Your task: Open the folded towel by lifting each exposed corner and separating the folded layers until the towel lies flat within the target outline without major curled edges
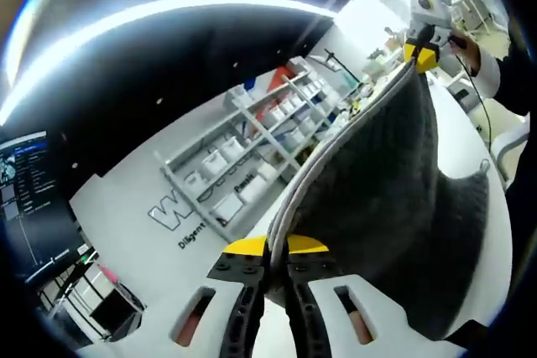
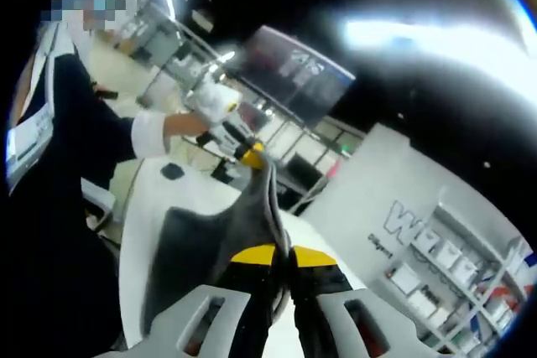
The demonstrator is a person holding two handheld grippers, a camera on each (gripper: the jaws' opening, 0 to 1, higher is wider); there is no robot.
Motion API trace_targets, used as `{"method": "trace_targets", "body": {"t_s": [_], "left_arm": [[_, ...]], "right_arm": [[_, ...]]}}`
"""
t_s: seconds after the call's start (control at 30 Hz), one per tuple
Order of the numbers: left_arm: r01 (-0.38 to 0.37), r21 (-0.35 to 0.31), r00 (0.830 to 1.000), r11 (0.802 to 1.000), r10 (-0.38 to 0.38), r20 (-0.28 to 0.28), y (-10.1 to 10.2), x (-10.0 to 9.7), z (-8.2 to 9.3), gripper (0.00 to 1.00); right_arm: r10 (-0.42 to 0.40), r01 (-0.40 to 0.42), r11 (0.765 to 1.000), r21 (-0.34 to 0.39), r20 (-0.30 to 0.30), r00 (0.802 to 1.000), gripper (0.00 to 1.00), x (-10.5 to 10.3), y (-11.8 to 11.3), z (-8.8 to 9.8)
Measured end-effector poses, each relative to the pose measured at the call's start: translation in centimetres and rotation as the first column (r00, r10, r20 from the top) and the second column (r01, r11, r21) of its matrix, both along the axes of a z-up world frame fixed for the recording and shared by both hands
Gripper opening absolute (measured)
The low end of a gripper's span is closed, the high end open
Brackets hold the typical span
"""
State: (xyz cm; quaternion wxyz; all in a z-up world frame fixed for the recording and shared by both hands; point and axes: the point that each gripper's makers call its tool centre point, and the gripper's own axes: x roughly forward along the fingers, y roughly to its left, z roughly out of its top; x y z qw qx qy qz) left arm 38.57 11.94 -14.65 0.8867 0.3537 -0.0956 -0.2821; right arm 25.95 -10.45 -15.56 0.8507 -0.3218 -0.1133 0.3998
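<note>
1. We see the white table (image 1: 470, 132) below and, past it, a white wall with open shelving (image 1: 252, 157); both views are tilted well off level

2. The grey towel (image 1: 377, 207) is off the table for most of its spread, held up as one taut sheet between our two tools, with its lower part sagging toward the tabletop. Its long axis runs straight from one tool to the other, so each gripper looks along the stretched top hem at its partner

3. The cloth looks dark grey, soft and matt, with a pale band along the held edge; its lower corner flares out and curls a little. No target outline can be made out under it

4. The left gripper (image 1: 277, 251) has its jaws pressed together on one corner of the towel, the hem rising from between the yellow tips

5. The right gripper (image 2: 284, 259) is likewise clamped on the opposite corner; we judge neither hand nearer, so lowering both together should lay it flat
</note>
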Motion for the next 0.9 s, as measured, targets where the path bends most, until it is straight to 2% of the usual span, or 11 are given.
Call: {"method": "trace_targets", "body": {"t_s": [0.1, 0.13, 0.17, 0.2, 0.27, 0.33, 0.4, 0.53, 0.63, 0.9], "left_arm": [[0.009, 0.006, 1.0, 1.0, -0.009, 0.002, -0.4, 0.3, 0.5, 0.05], [0.011, 0.006, 1.0, 1.0, -0.011, 0.004, -0.6, 0.4, 0.8, 0.05], [0.013, 0.008, 1.0, 1.0, -0.013, 0.005, -0.7, 0.4, 0.9, 0.05], [0.015, 0.011, 1.0, 1.0, -0.015, 0.005, -0.9, 0.5, 1.0, 0.05], [0.017, 0.025, 1.0, 1.0, -0.017, 0.014, -1.2, 0.7, 1.3, 0.05], [0.025, 0.03, 1.0, 0.999, -0.025, 0.015, -1.5, 0.9, 1.7, 0.05], [0.032, 0.033, 0.999, 0.999, -0.032, 0.017, -1.7, 1.0, 2.1, 0.05], [0.042, 0.043, 0.999, 0.998, -0.043, 0.023, -2.2, 1.2, 2.8, 0.05], [0.042, 0.043, 0.999, 0.998, -0.043, 0.028, -2.2, 1.1, 3.3, 0.05], [0.021, 0.002, 0.999, 1.0, -0.021, 0.038, -1.6, 0.3, 4.5, 0.05]], "right_arm": [[0.005, -0.005, 1.0, 0.003, -0.005, 1.0, 0.0, -0.6, 0.2, 0.4], [0.001, 0.001, 1.0, 0.023, -0.062, 0.998, 0.0, -1.0, 0.3, 0.0], [-0.004, 0.015, 0.998, 0.063, -0.168, 0.986, 0.0, -1.5, 0.5, -0.5], [0.022, 0.0, 0.995, 0.095, -0.23, 0.973, 0.0, -2.2, 0.9, -0.5], [0.052, -0.021, 0.99, 0.136, -0.227, 0.973, 0.0, -2.9, 1.4, 0.4], [0.034, -0.004, 0.991, 0.131, -0.223, 0.974, 0.0, -3.2, 1.4, 0.7], [-0.007, 0.029, 0.993, 0.116, -0.187, 0.982, 0.0, -3.2, 1.2, 1.3], [-0.013, 0.036, 0.992, 0.121, -0.183, 0.983, 0.0, -3.5, 1.2, 2.2], [-0.046, 0.065, 0.991, 0.115, -0.161, 0.986, 0.0, -2.8, 0.6, 3.3], [-0.082, 0.105, 0.986, 0.133, -0.167, 0.983, 0.0, -0.6, -0.8, 5.8]]}}
